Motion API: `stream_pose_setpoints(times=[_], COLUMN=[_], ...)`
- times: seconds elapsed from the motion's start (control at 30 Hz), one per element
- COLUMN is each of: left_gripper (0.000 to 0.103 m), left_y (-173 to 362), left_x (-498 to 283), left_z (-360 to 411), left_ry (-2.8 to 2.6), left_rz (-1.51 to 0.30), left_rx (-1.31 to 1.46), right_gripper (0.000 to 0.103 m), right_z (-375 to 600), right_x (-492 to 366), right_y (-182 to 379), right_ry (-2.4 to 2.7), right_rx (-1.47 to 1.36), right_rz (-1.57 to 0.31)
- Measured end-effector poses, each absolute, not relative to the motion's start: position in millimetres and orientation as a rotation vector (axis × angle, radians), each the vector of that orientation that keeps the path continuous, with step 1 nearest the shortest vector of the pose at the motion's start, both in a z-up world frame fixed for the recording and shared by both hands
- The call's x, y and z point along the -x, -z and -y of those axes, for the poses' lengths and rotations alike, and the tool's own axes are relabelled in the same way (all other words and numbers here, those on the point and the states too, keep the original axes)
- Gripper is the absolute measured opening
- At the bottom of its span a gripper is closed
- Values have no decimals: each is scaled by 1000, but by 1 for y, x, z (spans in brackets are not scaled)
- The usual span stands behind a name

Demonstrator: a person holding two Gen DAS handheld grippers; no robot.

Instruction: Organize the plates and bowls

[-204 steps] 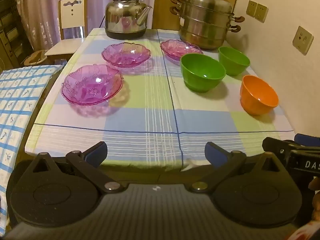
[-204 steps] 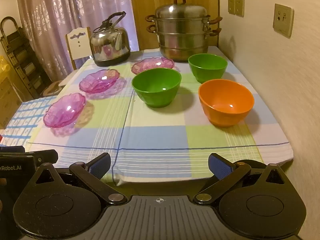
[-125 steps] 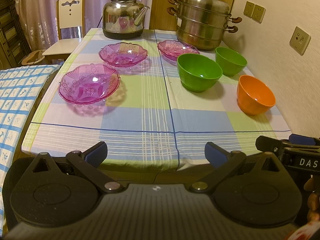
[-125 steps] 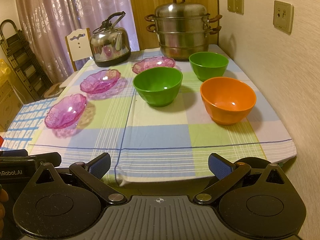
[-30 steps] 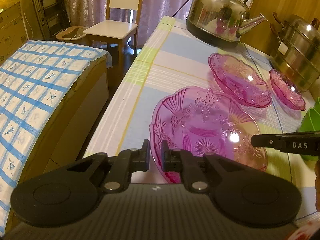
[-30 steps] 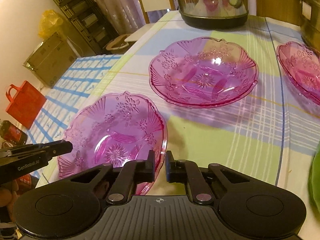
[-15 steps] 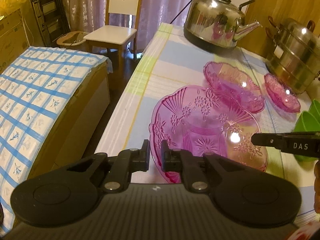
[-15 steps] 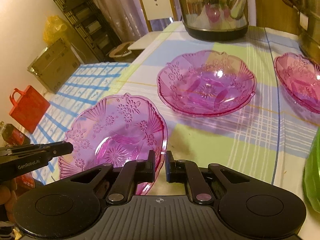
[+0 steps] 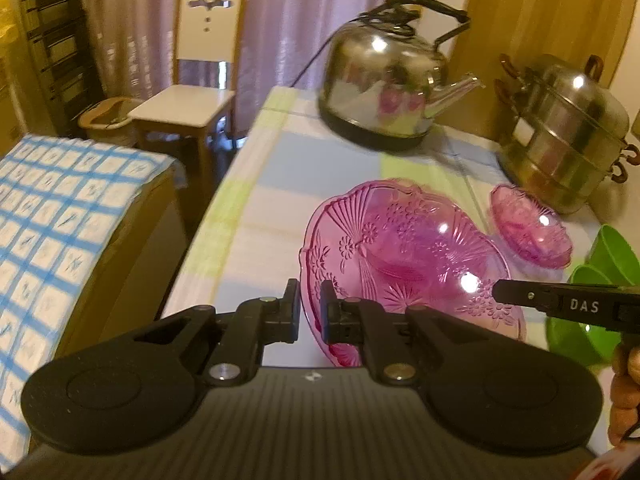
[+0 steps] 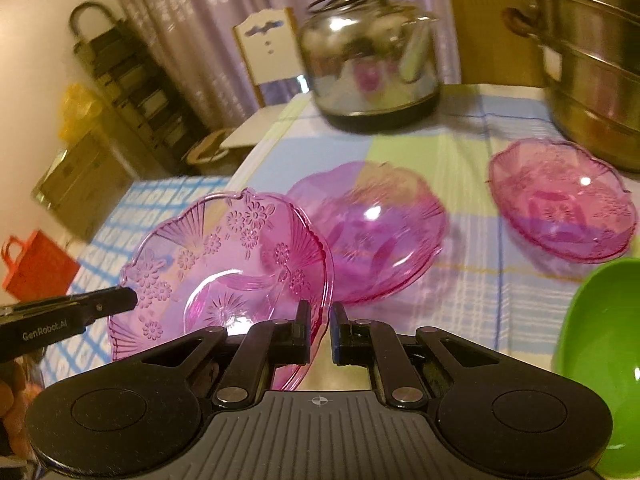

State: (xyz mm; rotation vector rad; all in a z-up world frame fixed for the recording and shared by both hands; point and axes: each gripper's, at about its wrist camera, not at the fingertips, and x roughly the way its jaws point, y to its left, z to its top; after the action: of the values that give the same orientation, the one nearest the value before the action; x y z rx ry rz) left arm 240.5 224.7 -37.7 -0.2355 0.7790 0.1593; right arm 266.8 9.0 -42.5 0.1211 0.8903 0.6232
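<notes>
I have the near plate [image 9: 408, 256] pinched from both sides. My left gripper [image 9: 310, 316] is closed on its left rim, the rim running between the two pads. My right gripper [image 10: 320, 332] is closed on the opposite rim in the same way. In the right view the plate [image 10: 224, 264] is tilted and overlaps the near edge of the second plate [image 10: 376, 232], which sits flat on the checked cloth [image 10: 472, 280]; I cannot tell whether the two touch. In the left view the second plate is hidden behind the held one.

A third plate [image 10: 560, 208] lies apart to the right, near the base of the steamer pot [image 10: 592, 60]. The kettle [image 9: 388, 72] stands at the far end of the table. Green bowls [image 9: 600, 280] show at the right edge of the left view, one nearer, one behind, and a green bowl [image 10: 600, 360] fills the lower right corner of the right view. A chair [image 9: 196, 92] stands beyond the table's left corner.
</notes>
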Motion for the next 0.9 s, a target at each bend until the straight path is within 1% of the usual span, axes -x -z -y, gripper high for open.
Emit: stream_pose_setpoints(times=[0.2, 0.47, 0.9], left_gripper=[8, 8, 8], left_y=[35, 42, 65], left_x=[-285, -327, -360], left_z=[-207, -204, -204], left_ry=[-120, -99, -94], left_rz=[-773, -777, -795], left_rx=[187, 174, 155], right_gripper=[9, 9, 9], right_z=[8, 15, 10], right_x=[-301, -331, -356], right_y=[43, 49, 66], right_ry=[-528, -472, -428], right_rx=[-187, -206, -167], right_rz=[-873, -870, -859])
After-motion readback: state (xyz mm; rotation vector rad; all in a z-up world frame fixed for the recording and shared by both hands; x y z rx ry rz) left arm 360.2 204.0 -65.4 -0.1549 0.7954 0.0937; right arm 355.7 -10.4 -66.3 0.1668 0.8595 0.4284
